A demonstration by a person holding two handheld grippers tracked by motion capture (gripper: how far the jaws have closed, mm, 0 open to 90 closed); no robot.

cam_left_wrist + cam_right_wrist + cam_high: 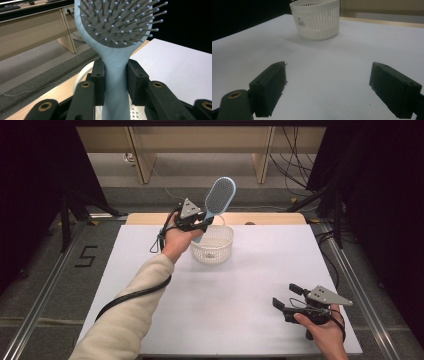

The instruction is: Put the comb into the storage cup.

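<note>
A light blue hairbrush [218, 197] is held up above the white slatted basket [213, 245] at the back of the table, bristle head uppermost. My left gripper [201, 226] is shut on its handle; in the left gripper view the handle [115, 82] runs up between both pads and the bristle head [117, 21] fills the top. The basket rim [83, 73] curves just behind the jaws. My right gripper [283, 296] rests low over the table at the front right, open with nothing between its fingers [272, 86]. It faces the basket [315, 20] across bare table.
The white table top [240, 295] has a wooden strip along its far edge [260, 217]. Beyond it stand a wooden bench [200, 150] and loose cables on the floor. Black stands flank both sides.
</note>
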